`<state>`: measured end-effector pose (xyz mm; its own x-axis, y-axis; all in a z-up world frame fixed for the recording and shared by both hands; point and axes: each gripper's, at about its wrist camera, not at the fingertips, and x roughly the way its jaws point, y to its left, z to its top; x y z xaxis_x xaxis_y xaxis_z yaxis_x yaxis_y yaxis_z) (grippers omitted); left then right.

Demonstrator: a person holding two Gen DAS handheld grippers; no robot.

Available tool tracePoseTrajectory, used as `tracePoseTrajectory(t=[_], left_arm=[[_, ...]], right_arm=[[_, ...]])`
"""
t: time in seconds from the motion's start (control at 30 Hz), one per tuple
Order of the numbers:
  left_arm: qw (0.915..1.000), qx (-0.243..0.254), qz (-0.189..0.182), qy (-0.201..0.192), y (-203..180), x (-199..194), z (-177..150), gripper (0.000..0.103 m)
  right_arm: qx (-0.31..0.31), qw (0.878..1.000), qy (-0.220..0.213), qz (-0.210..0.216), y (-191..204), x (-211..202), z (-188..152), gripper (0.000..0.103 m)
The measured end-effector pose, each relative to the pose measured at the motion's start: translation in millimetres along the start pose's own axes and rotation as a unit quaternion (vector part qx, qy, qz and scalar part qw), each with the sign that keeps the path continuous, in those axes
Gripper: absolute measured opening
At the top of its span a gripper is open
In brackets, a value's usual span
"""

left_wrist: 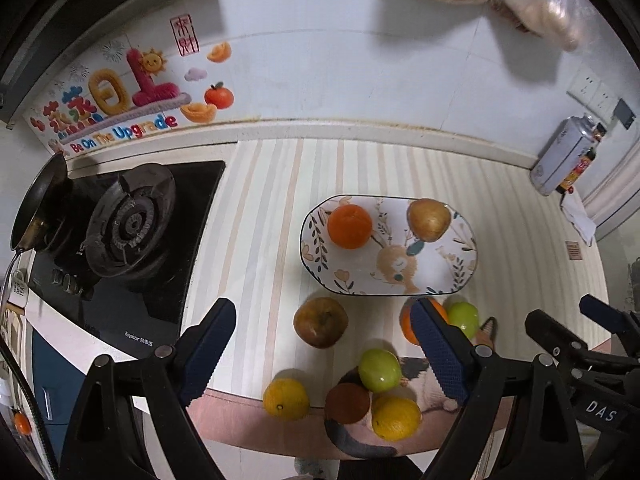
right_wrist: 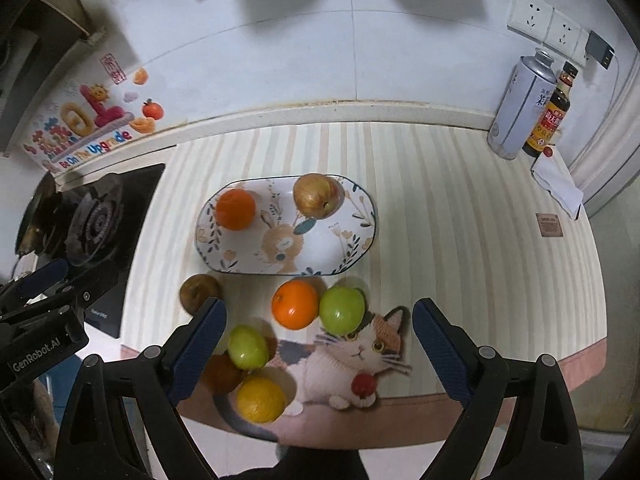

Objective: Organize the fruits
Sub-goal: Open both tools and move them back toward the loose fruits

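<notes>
We hold both grippers, left [left_wrist: 324, 344] and right [right_wrist: 320, 340], released above the fruit. The oval plate [right_wrist: 362, 240] lies lengthwise along the wall, its near half bare.

Kitchen counter under white tiled wall [right_wrist: 304, 52].
Striped mat [right_wrist: 460, 216] covers the counter; gas hob [left_wrist: 132, 240] at left, sockets [right_wrist: 544, 24] at right.
</notes>
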<state>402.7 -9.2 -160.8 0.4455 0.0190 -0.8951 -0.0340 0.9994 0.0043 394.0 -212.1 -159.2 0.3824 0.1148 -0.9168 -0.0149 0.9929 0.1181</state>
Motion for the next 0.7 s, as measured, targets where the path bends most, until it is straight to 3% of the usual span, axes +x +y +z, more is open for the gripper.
tracePoseTrajectory(t=[0.23, 0.27, 0.3, 0.43, 0.57, 0.7], left_arm=[[0.9997, -0.017, -0.01, -0.01, 10, -13, -11, 0.089], [0.9998, -0.016, -0.006, -0.007, 12, -10, -13, 0.094], [0.9999, -0.014, 0.0, 0.004, 14, -4, -16, 0.102], [0.9989, -0.015, 0.02, 0.039, 25, 23, -35, 0.102], [0.9948, -0.021, 0.043, 0.089, 42, 56, -63, 0.102], [0.9885, -0.029, 0.057, 0.137, 56, 84, -89, 0.102]], right_arm=[[0.015, 0.999, 0.02, 0.026, 0, 2, -23, 0.096], [0.018, 0.999, 0.033, 0.034, 0, 10, -27, 0.096], [0.019, 0.998, 0.044, 0.04, -1, 17, -32, 0.096], [0.032, 0.99, 0.112, 0.078, 2, 63, -59, 0.096], [0.048, 0.974, 0.19, 0.114, 12, 120, -91, 0.096], [0.045, 0.962, 0.235, 0.128, 27, 159, -116, 0.096]])
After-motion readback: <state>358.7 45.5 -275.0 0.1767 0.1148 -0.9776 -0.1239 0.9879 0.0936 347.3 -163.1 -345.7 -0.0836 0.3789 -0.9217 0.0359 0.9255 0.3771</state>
